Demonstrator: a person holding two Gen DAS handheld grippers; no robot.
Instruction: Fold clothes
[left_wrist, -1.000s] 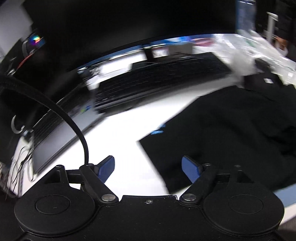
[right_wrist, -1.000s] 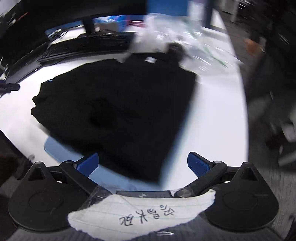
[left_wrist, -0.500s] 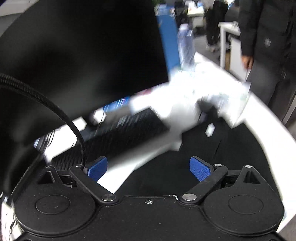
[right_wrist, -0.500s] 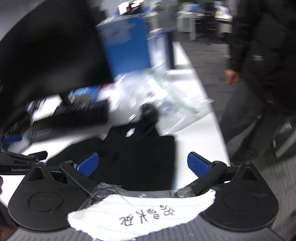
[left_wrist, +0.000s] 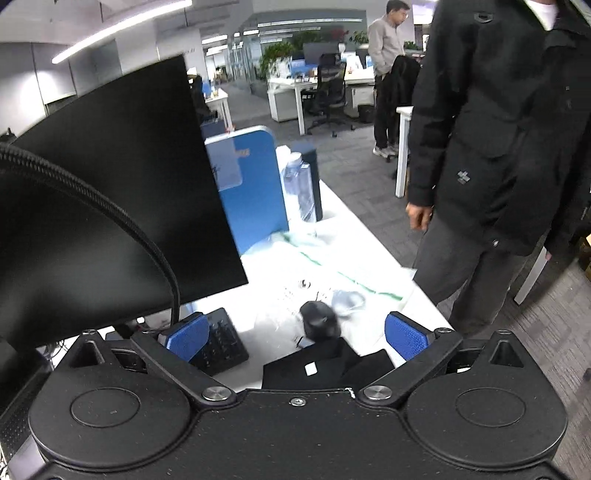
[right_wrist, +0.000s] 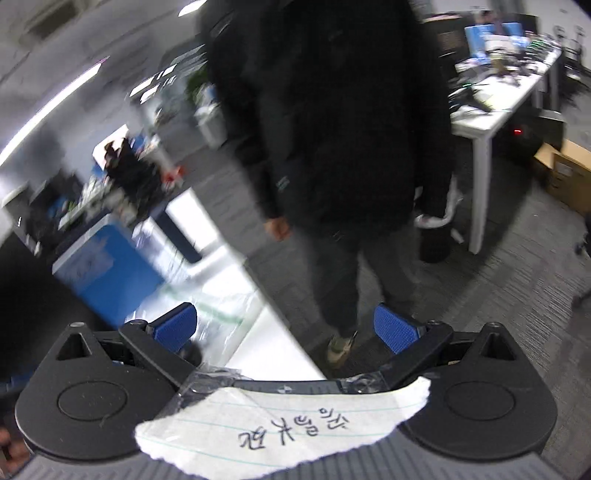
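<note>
A black garment (left_wrist: 325, 363) with a small white neck label lies on the white desk (left_wrist: 354, 229), mostly hidden below my left gripper's body; only its collar end shows. My left gripper (left_wrist: 297, 336) is open and empty, raised above the garment and pointing out over the desk. My right gripper (right_wrist: 284, 328) is open and empty, tilted up toward the room; the garment does not show in its view, only the desk edge (right_wrist: 273, 332).
A large black monitor (left_wrist: 110, 206), a black keyboard (left_wrist: 221, 341), a blue partition (left_wrist: 251, 184), clear plastic bags (left_wrist: 332, 273) and a dark mouse-like object (left_wrist: 319, 319) are on the desk. A person in a black jacket (left_wrist: 491, 147) stands close beside the desk's right edge.
Both grippers have lifted and tilted upward away from the garment. The garment filled both views a second ago; now only its collar shows on the left and none on the right.
</note>
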